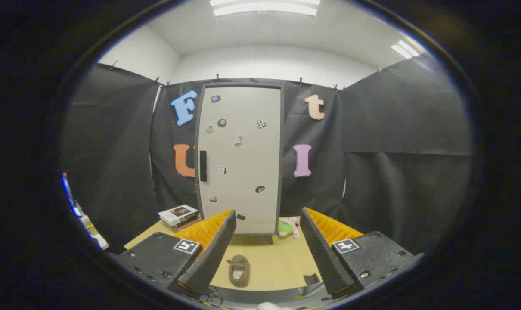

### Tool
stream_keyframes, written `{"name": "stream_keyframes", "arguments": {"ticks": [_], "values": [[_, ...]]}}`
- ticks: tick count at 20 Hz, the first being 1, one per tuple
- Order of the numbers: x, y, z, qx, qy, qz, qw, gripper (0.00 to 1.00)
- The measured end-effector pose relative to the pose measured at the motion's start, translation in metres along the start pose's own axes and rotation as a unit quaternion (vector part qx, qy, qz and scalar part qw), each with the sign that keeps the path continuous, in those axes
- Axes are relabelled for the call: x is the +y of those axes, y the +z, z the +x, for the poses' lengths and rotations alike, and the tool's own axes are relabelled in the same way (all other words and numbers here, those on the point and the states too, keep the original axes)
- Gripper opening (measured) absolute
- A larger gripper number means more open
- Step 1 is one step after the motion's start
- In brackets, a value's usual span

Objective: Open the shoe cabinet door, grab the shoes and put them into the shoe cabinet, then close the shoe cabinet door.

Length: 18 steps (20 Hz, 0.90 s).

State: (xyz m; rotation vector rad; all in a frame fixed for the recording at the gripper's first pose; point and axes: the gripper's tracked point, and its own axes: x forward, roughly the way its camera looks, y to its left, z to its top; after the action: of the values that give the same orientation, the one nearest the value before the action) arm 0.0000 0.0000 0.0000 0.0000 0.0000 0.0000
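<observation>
A tall light-grey shoe cabinet (240, 159) stands upright at the back of the tan table (282, 258), its door shut, with a dark handle (203, 165) on the left edge and several small stickers on the front. A brown slipper (238, 270) lies on the table in front of the cabinet, between my fingers and closer to the left one. My gripper (267, 219) is open, held well back from the cabinet, with nothing between the fingers.
A stack of books (178, 215) lies on the table left of the cabinet. A pink and green plush toy (289, 227) sits at the cabinet's right foot. A small dark clip (311, 279) rests near the table's front edge. Black cloth walls surround the table.
</observation>
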Motion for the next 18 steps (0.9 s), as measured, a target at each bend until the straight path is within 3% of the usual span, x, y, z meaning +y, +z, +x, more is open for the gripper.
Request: {"name": "stream_keyframes", "arguments": {"ticks": [18], "values": [[-0.0050,-0.0067,-0.0032,0.009,-0.024,-0.012,1.000,0.98]]}}
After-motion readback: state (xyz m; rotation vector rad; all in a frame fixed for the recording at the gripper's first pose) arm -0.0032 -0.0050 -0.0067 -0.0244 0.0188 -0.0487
